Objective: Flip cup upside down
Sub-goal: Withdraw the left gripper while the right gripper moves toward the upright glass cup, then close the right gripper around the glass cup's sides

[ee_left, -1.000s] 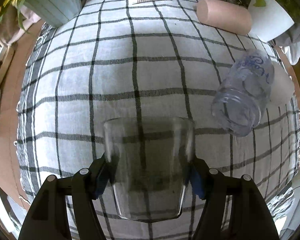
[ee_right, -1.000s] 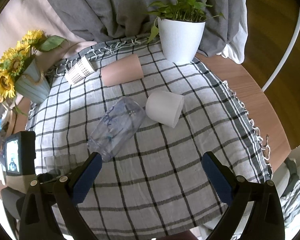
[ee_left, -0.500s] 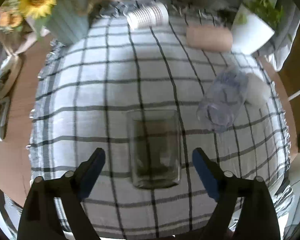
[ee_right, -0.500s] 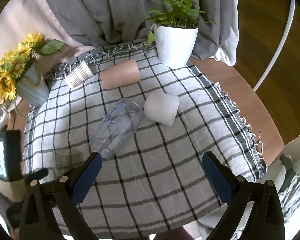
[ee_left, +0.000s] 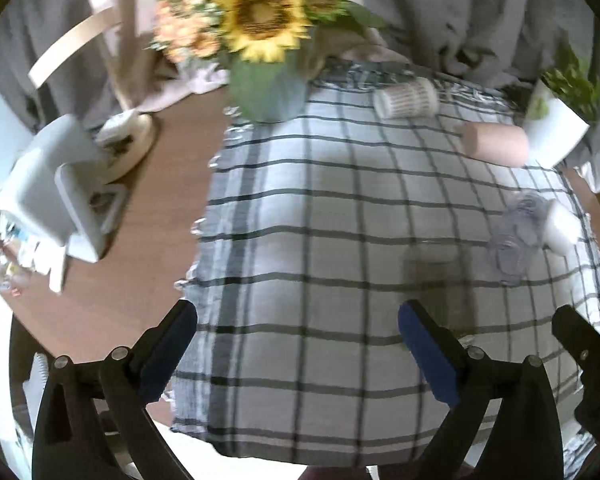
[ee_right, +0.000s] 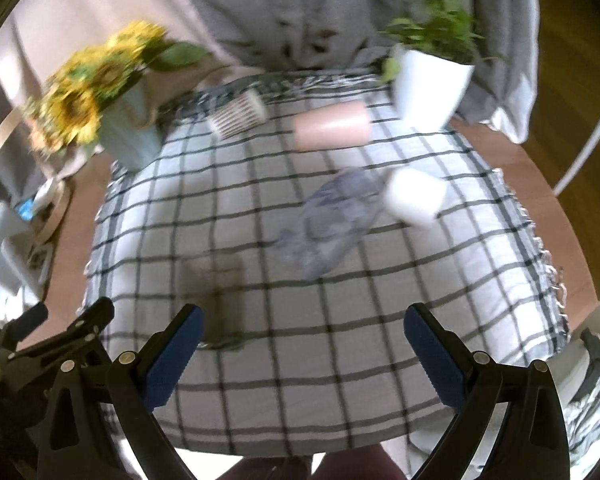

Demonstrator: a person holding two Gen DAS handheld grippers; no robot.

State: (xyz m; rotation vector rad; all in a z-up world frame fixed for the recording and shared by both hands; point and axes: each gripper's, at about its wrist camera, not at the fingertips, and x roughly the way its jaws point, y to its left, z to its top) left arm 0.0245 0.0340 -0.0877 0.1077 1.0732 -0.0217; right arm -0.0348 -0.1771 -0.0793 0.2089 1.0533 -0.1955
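Note:
A clear smoky glass cup (ee_left: pixel 440 280) stands on the checked cloth (ee_left: pixel 320 208), free of any gripper; it also shows blurred in the right wrist view (ee_right: pixel 216 304). I cannot tell which end is up. My left gripper (ee_left: pixel 298 332) is open and empty, drawn back to the near left of the cup. My right gripper (ee_right: pixel 302 332) is open and empty above the table's near edge. Several other cups lie on their sides: a clear printed one (ee_right: pixel 332 220), a white one (ee_right: pixel 416 196), a pink one (ee_right: pixel 332 128) and a patterned one (ee_right: pixel 240 114).
A sunflower vase (ee_left: pixel 266 92) stands at the cloth's far left corner and a white plant pot (ee_right: pixel 428 84) at the far right. A white device (ee_left: pixel 48 188) and a small dish (ee_left: pixel 126 148) sit on the bare wooden table (ee_left: pixel 160 220) left of the cloth.
My left gripper let go of the glass cup, opened wide, then pulled back and swung left. The cup stays standing on the cloth. The right gripper shifted back and left, still open.

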